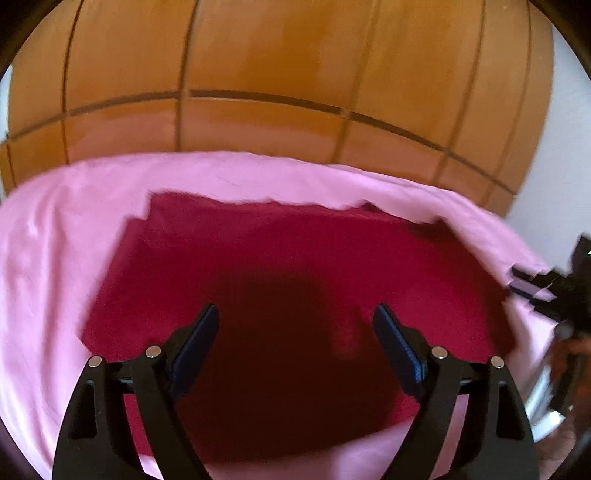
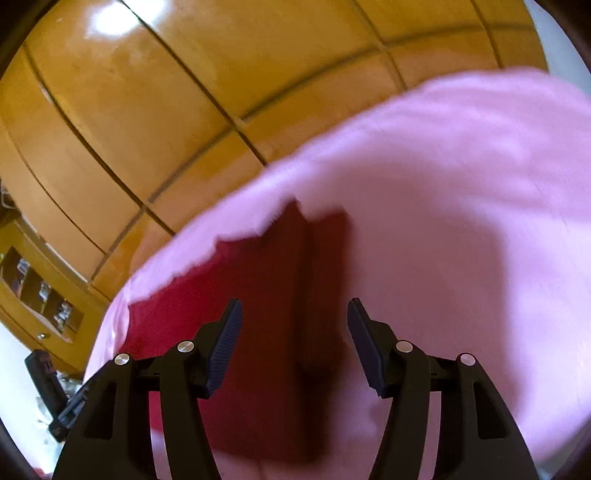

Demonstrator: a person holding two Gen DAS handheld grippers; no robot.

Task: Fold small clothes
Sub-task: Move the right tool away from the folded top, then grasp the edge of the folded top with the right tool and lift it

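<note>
Crimson garment [image 1: 295, 266]: folded, flat on pink sheet [image 1: 55, 258].
Left gripper [image 1: 295, 325]: released, empty.
Right gripper [image 2: 294, 317]: released, empty; layered edge at 12 o'clock.
Risk: a finger snagging that edge would undo the fold.

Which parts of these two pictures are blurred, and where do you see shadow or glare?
Left wrist view: the red cloth has smeared edges and a dark shadow at its middle. Right wrist view: the pink sheet is blurred, and glare sits on the wooden cabinet at upper left.
</note>
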